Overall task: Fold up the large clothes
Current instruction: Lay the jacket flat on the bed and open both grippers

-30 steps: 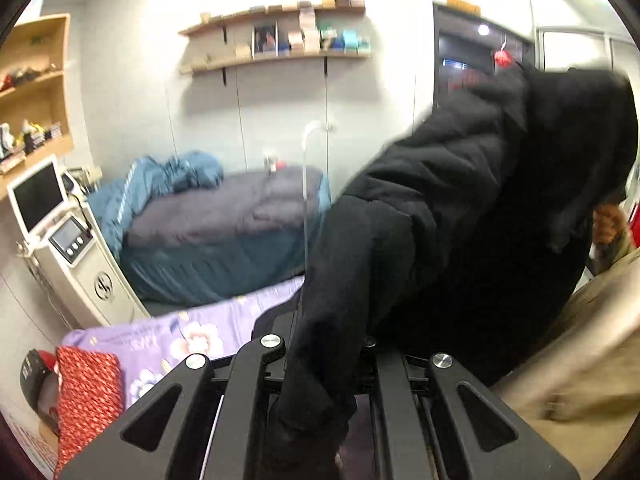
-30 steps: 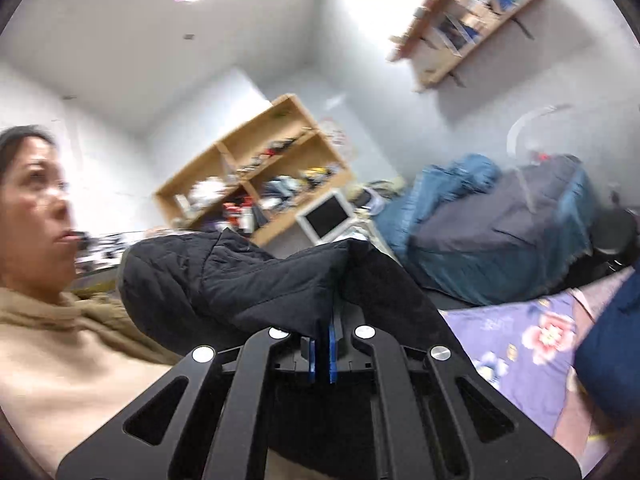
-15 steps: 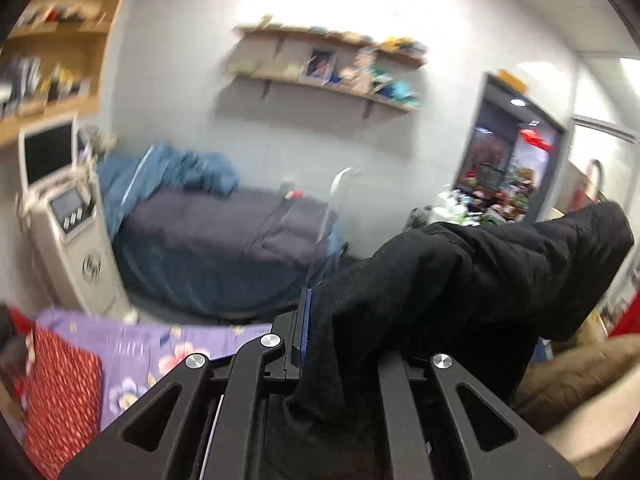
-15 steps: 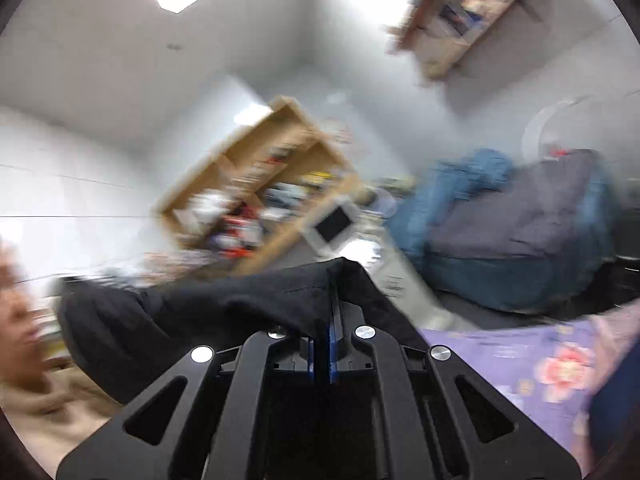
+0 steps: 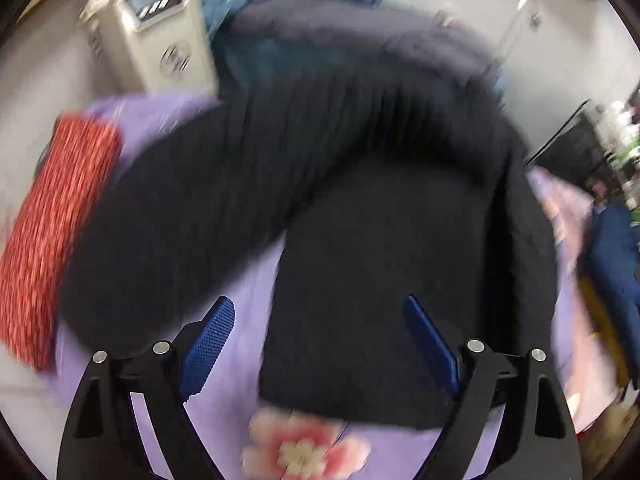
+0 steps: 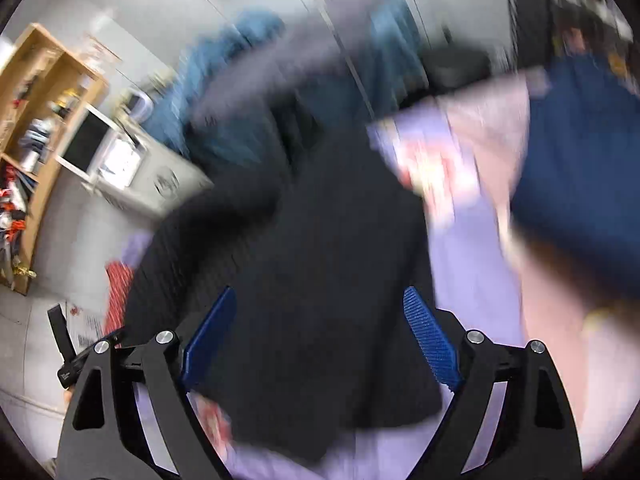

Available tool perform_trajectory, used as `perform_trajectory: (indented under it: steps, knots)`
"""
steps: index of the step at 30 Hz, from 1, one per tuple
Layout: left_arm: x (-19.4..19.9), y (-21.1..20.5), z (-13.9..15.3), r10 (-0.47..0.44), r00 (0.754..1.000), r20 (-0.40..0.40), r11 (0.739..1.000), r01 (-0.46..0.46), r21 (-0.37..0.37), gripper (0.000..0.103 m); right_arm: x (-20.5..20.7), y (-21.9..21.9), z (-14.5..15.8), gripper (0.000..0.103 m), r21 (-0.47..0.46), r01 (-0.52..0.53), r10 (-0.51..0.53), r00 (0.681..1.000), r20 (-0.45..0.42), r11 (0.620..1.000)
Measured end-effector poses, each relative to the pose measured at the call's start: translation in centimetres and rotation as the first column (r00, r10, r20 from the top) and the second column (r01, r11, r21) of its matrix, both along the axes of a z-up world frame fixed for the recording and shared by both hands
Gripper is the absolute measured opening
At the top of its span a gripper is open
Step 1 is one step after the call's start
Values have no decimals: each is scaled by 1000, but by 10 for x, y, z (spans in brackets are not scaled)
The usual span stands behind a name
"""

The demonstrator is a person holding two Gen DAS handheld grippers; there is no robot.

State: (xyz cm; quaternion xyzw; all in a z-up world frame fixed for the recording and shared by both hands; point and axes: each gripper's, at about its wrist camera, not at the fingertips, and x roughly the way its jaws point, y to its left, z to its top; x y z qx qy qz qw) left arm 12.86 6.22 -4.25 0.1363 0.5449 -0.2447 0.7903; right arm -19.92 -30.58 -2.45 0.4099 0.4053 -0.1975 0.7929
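A black quilted jacket lay spread across a purple floral bedsheet, filling the centre of both wrist views, which were blurred. In the left wrist view, the left gripper stood at the bottom of the frame with its jaws wide apart, having just been opening; its blue ribbed pads pressed on nothing, the jacket's near edge lying on the sheet below and between them, one sleeve sweeping toward the lower left. A red patterned cushion lay at the left edge just beside that sleeve, a white machine with a screen stood at the upper left, and a pink printed flower showed on the sheet at the bottom centre. In the right wrist view, the right gripper likewise stood wide apart at the bottom of the frame, its jaws having just been opening, with the jacket loose beneath them and clamped by neither pad. A dark blue garment lay on the sheet at the right, and a wooden shelf unit stood at the left edge.
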Motion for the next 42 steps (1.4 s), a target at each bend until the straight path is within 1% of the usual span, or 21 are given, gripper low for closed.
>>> perform_trajectory:
  steps: [3,6,9,13,16,19,21,22,24,26,27,28,29,30,31,32,33,36,38,40,42]
  knots:
    - [-12,36,-29,87,993,-75,996,-85,38,85,-29,26,-47,85,32,13,-9,994,-111,999]
    - [-18,71,-35,192,975,-110,980,-186,64,85,-48,37,-67,85,83,50,-38,989,-141,995]
    - [-19,84,-41,224,969,-105,973,-216,84,85,-53,42,-69,85,66,37,-26,986,-162,997]
    - [-25,77,-59,166,982,-89,983,-158,95,86,-29,64,-71,85,-7,-103,100,975,-196,995]
    - [-37,58,-72,98,992,-77,990,-89,107,86,9,95,-80,85,-63,-285,264,937,-229,957]
    - [-51,47,-74,76,993,-89,993,-68,94,86,39,145,-86,85,-130,-498,451,848,-279,857]
    - [-56,48,-76,88,990,-110,994,-81,70,87,54,193,-89,85,-188,-669,600,734,-320,719]
    - [-57,49,-77,98,988,-122,994,-91,61,88,57,211,-90,85,-222,-720,642,689,-336,658]
    - [-57,56,-82,125,981,-150,992,-118,52,88,62,244,-99,85,-283,-795,697,606,-383,536]
    - [-57,61,-85,147,976,-163,988,-138,64,88,65,262,-115,85,-305,-840,697,543,-469,449]
    - [-58,65,-86,153,975,-161,987,-143,74,88,66,270,-128,82,-324,-863,675,505,-538,388]
    - [-59,68,-86,156,976,-152,986,-144,86,88,66,273,-136,68,-336,-872,657,488,-574,354]
    - [-60,70,-86,158,977,-145,985,-145,96,88,65,273,-146,59,-342,-882,634,471,-613,325]
    - [-62,73,-86,158,978,-137,984,-143,110,88,64,268,-152,41,-342,-883,614,470,-634,322]
    - [-64,75,-86,157,978,-134,983,-142,116,89,64,262,-150,24,-329,-877,626,480,-615,349]
    - [-66,77,-87,159,978,-135,982,-144,121,89,62,254,-146,14,-314,-864,647,503,-573,393]
    - [-68,78,-88,163,977,-138,981,-146,124,89,61,243,-137,6,-314,-836,652,548,-524,450]
    - [-74,80,-94,176,972,-158,979,-156,131,89,56,196,-83,5,-342,-684,598,729,-332,644]
    - [-78,77,-97,173,971,-167,979,-152,133,89,45,156,-43,5,-349,-554,517,832,-200,756]
    - [-80,71,-98,163,974,-159,981,-142,136,89,29,113,-8,5,-366,-417,409,907,-104,832]
    - [-83,63,-98,142,978,-152,984,-123,130,89,-4,52,26,5,-343,-223,245,969,22,912]
